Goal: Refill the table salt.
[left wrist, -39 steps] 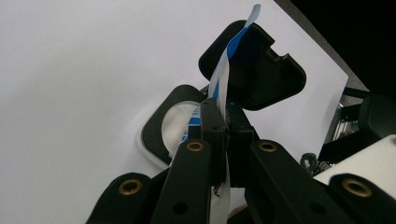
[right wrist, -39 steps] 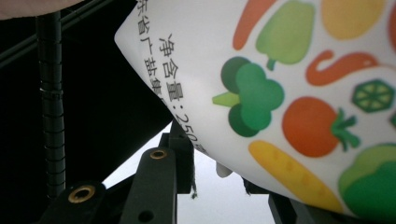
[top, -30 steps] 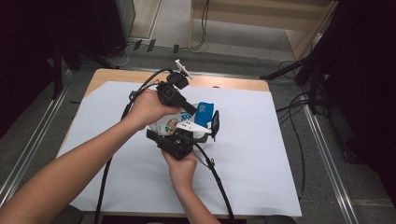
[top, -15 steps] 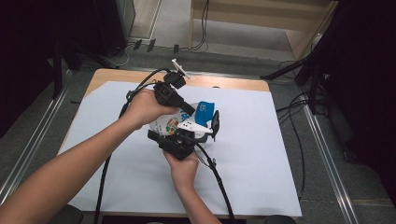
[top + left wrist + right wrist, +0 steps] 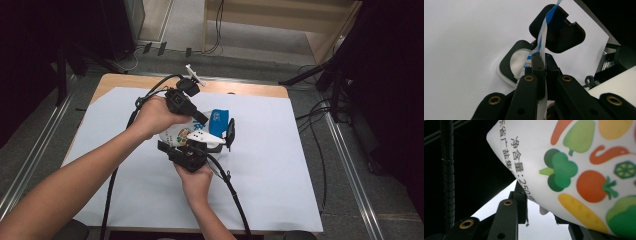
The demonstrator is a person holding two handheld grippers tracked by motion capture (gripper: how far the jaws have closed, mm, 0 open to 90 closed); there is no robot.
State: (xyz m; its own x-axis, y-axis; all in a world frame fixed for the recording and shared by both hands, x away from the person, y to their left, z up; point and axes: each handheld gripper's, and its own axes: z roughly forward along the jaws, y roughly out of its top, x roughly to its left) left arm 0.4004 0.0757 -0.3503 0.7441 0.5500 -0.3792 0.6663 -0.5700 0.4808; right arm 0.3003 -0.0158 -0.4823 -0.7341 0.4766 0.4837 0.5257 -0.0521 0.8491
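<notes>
I see the white sheet [image 5: 280, 165] covering the table [image 5: 120, 80], and above its middle the white bag printed with vegetables [image 5: 182, 134] hangs between my two grippers, clear of the sheet. My right gripper [image 5: 200, 145] has its jaws part-way open around the bag's lower end, while my left gripper [image 5: 541, 62] is pinched fully together on the bag's thin blue-and-white top edge

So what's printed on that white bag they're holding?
Colourful vegetables on the white bag, plus black lettering; right gripper view shows it best.
</notes>
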